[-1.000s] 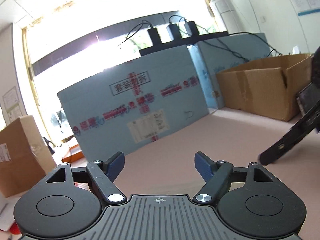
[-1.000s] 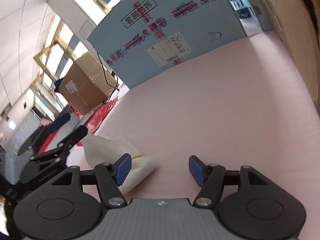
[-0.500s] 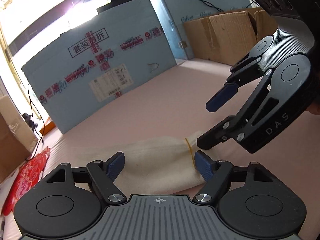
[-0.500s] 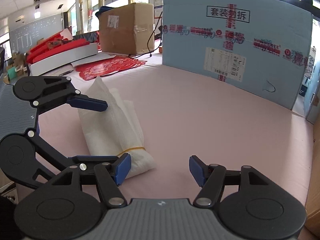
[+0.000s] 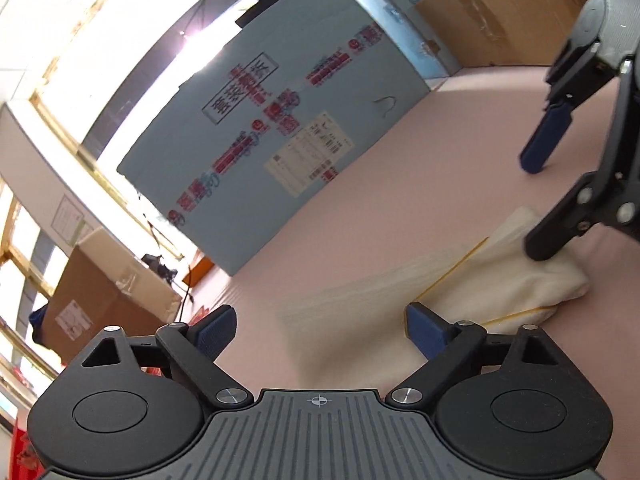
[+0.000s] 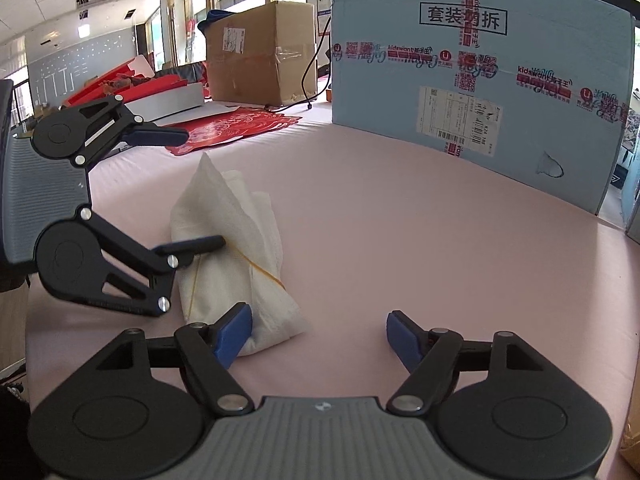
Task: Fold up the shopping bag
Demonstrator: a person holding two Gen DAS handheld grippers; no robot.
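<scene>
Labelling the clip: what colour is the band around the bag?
Yellow, a thin band around the white bag; clearest in the right wrist view.

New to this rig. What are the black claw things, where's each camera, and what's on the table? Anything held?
There is no robot arm here. A person holds a two-finger gripper in each hand, and each gripper carries a fisheye camera looking forward along its fingers.

One picture is from the left gripper; its own blue-tipped fingers fill the bottom, and the claw at its right edge is the right gripper. The other picture is from the right gripper, where the left gripper shows on the left side.

On the pink table lies a crumpled white shopping bag with a yellow band around it. Behind it stand a blue box and a brown box.

Both grippers are open, and nothing is held. One finger of each seems to rest on or just over the bag; I cannot tell if they touch.
</scene>
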